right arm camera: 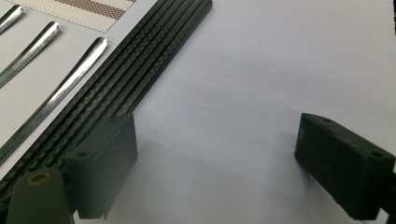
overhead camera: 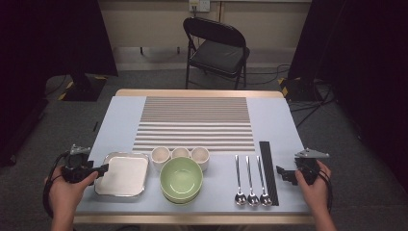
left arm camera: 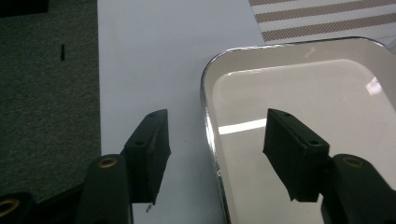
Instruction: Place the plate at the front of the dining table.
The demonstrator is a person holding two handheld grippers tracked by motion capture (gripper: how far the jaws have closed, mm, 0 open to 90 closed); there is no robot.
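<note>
The table (overhead camera: 120, 113) carries a striped mat (overhead camera: 195, 122) at upper centre of the high view. The metal tray (overhead camera: 122, 174) lies at lower left, just beside a green bowl (overhead camera: 181, 178). Three spoons (overhead camera: 250, 180) and a black strip (overhead camera: 268, 171) lie at lower right. The left gripper (overhead camera: 102, 170) sits at the tray's left edge; its jaws stand partly open, straddling the rim (left arm camera: 211, 140) without pressing on it. The right gripper (overhead camera: 285, 174) rests just right of the strip, jaws wide open, holding nothing.
</note>
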